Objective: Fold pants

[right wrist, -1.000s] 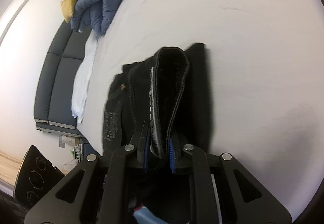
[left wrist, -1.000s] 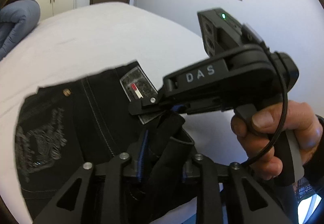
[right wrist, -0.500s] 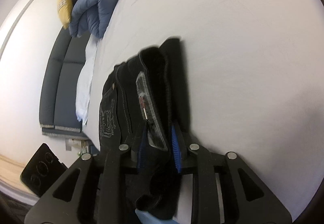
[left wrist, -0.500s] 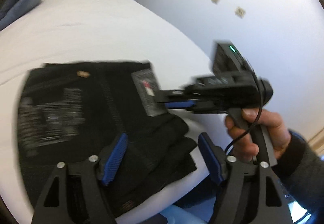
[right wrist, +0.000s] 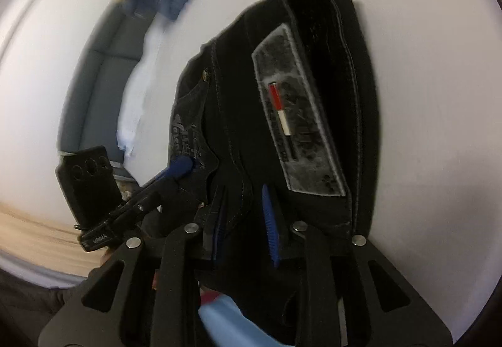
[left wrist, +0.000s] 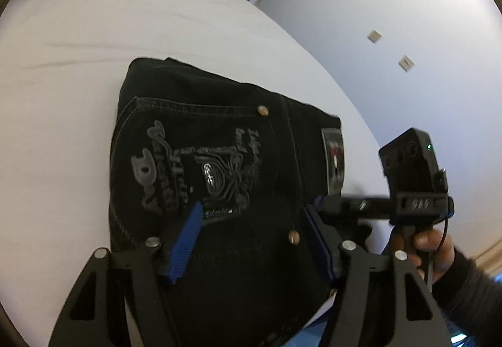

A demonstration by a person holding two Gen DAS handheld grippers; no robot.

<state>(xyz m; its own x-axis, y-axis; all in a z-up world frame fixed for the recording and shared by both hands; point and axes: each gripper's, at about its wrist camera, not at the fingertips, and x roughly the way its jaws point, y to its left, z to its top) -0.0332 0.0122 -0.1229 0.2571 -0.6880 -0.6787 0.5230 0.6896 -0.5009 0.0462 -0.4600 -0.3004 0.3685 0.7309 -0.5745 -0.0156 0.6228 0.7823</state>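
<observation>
Since a second ago my left gripper point(left wrist: 251, 237) dropped the black pants point(left wrist: 219, 159), jaws now closing around nothing over the folded bundle on the bed point(left wrist: 125, 33), waistband at 3 o'clock pinched narrowly by my right gripper point(right wrist: 244, 221).

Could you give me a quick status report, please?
Left gripper closing, over the pants, pads clear. Right gripper clamps the waistband fold. Nothing in the way.

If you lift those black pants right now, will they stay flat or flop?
Probably flop: the pants are soft cloth, already bunched in the right tool. Stacked layers look thick, so likely heavyish. The bed is smooth, so they may slide.
</observation>
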